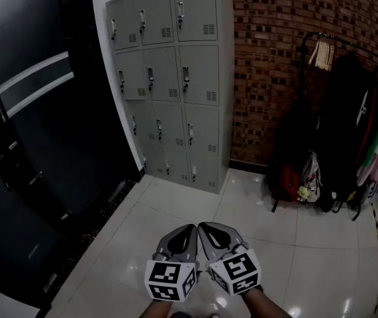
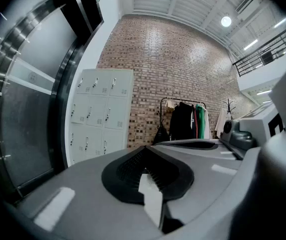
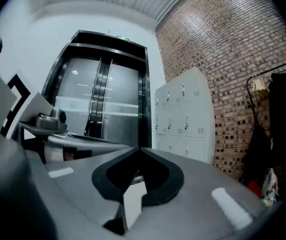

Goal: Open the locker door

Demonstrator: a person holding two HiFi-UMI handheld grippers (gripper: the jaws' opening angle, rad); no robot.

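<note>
- Head view: the left gripper and right gripper are side by side above the tiled floor, their tips close together.
- The locker is a grey multi-door unit standing upright against the brick wall, well apart from both grippers. Every visible door is closed.
- Left gripper view: jaws closed tip to tip, nothing between them.
- Right gripper view: jaws closed, holding nothing.
- A clothes rack stands to the right of the locker.

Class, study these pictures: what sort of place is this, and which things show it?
Probably a staff or entrance area indoors: grey metal lockers against a brick wall, a clothes rack with coats and bags, and dark double doors, perhaps a lift.
</note>
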